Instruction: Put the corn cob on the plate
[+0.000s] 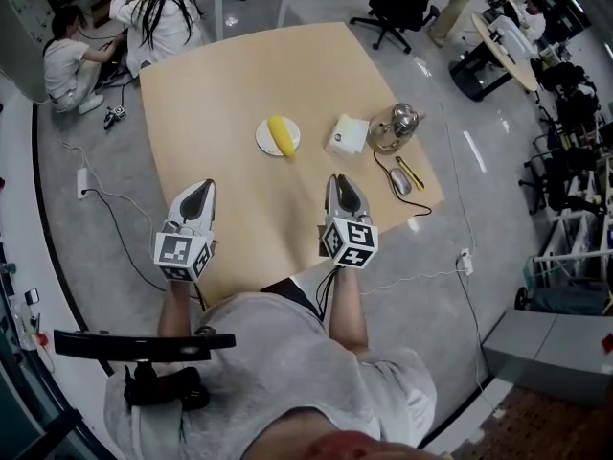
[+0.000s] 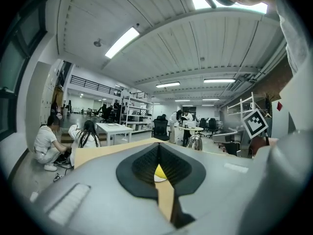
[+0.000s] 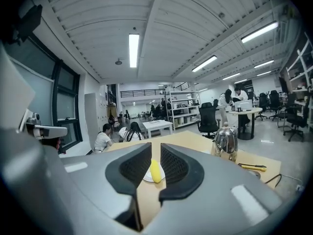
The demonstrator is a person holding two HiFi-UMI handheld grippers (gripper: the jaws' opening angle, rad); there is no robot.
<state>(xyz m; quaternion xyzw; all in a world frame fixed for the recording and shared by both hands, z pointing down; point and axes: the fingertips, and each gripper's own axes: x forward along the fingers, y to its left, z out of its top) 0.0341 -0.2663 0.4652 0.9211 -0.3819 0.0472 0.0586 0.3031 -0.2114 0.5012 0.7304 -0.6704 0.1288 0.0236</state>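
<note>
Left tongs (image 1: 202, 188) closed, right tongs (image 1: 342, 181) narrowly parted; smooth corn cob (image 1: 281, 135) on round plate (image 1: 262, 141)

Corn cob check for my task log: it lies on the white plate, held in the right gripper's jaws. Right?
Not held. The corn cob lies on the white plate, but the right gripper is apart from it with nothing between its jaws; the head view shows this.

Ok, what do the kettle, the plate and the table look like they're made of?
The kettle looks like polished metal, probably steel: it mirrors the room. The plate is white and smooth, ceramic or plastic, hard to tell. The table is matte pale wood or wood-look laminate, evenly tan.
</note>
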